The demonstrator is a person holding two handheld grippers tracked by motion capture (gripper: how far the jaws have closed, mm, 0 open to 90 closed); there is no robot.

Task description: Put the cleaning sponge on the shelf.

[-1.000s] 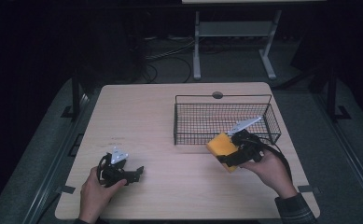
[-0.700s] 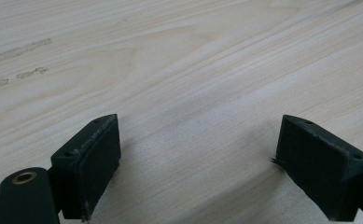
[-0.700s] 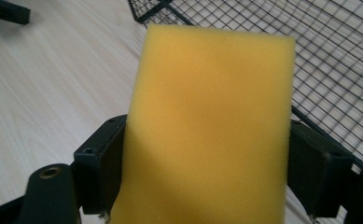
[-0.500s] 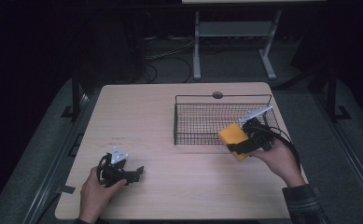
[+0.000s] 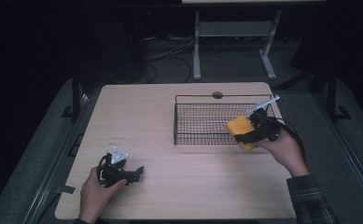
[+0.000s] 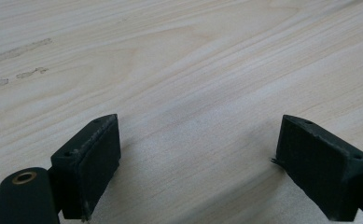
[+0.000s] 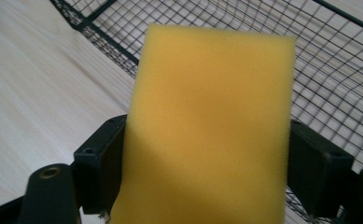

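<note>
the right tongs [image 5: 247, 134] pinch a yellow sponge [image 5: 241, 130], one black jaw pressed against each of its long sides, and the person's right hand [image 5: 286, 150] holds them up at the near right part of a black wire basket [image 5: 202, 122]. in the high view the sponge sits over the basket's near wall, its far end above the mesh and its near end hanging just outside the rim, toward the person. in the right gripper view the sponge [image 7: 207, 126] stands upright between the jaws and hides most of what lies past them; the wire basket [image 7: 338, 60] spreads behind and to the right of it, and bare table [image 7: 39, 107] shows to the left. a black cable loops from these tongs round the back of the hand, and a pale grey plate sticks out from them over the basket's right end. the left tongs [image 5: 133, 173] rest low on the table [image 5: 142, 112] near its front left corner, held by the left hand [image 5: 95, 196] and well apart from the basket. in the left gripper view the left tongs [image 6: 195, 163] are spread wide, with plain light wood grain between the two jaws and some faint marks on the wood at the upper left.
</note>
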